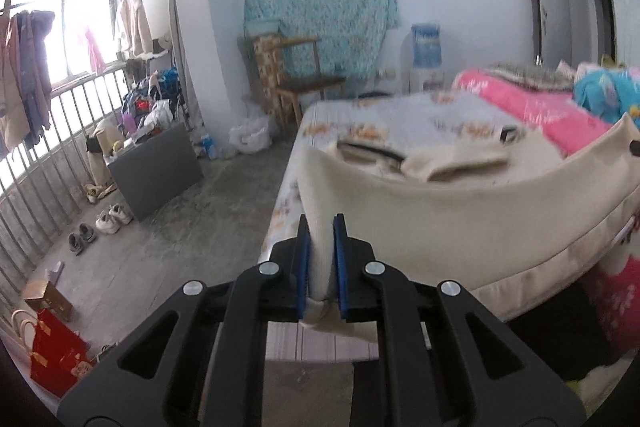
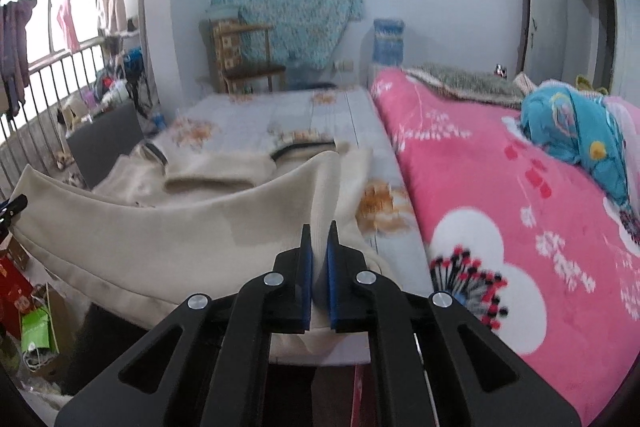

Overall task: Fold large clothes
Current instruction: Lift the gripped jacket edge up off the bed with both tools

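- Left hand-held gripper [image 1: 321, 227] is clamped on the cream sweater's [image 1: 460, 223] near left hem.
- Right hand-held gripper [image 2: 319, 231] pinches its near right hem over the bed [image 2: 256, 115].
- No readable writing anywhere.

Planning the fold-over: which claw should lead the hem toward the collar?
Neither clearly: left claw and right claw each pinch a hem corner of the cream garment, lifted level over the bed.
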The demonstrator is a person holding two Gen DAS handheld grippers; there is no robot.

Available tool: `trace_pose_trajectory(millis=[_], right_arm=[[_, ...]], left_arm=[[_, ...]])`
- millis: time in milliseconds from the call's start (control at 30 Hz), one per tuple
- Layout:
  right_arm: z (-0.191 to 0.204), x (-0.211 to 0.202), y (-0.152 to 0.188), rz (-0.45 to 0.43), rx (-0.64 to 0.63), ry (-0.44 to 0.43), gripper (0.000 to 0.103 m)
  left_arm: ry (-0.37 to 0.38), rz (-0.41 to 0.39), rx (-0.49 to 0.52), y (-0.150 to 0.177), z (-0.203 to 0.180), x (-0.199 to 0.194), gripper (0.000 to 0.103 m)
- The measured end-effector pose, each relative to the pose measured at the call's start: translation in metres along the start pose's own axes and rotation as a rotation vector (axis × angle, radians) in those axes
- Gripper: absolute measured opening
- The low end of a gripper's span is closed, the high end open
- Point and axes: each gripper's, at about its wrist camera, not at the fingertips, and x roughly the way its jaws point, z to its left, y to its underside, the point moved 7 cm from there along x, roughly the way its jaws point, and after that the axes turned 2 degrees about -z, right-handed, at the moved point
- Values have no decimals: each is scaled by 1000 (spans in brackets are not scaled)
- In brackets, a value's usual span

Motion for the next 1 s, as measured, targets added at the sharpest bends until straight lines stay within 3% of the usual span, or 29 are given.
trace_pose_trajectory(millis=[133, 267, 433, 567, 667, 767, 867, 900, 933, 1000], right_arm=[[1, 7, -33, -52, -16, -13, 6], [-2, 29, -69, -83, -29, -21, 6], [-8, 82, -114, -90, -25, -22, 6], [-12, 129, -136, -68, -15, -35, 6], [-17, 177, -140, -16, 0, -38, 6], [-24, 223, -130, 51, 16, -21, 6], [-31, 275, -104, 181, 31, 1, 8], [-33, 289, -94, 235, 20, 15, 11], [-37, 302, -83, 296, 16, 32, 21], [-43, 305, -76, 327, 8, 76, 32]], left_arm=[[5, -66, 1, -31, 2, 2, 11], [-7, -120, 10, -70, 9, 29, 10], [-12, -139, 4, -108, 16, 82, 9], [-11, -101, 8, -129, 18, 143, 4], [-28, -58, 8, -134, 19, 187, 0], [-35, 50, 0, -121, 19, 243, 0], [-50, 179, 4, -94, 21, 289, 0], [-56, 196, 6, -89, 22, 295, 0], [-58, 206, 1, -85, 23, 296, 0], [-38, 199, -10, -79, 21, 287, 0]])
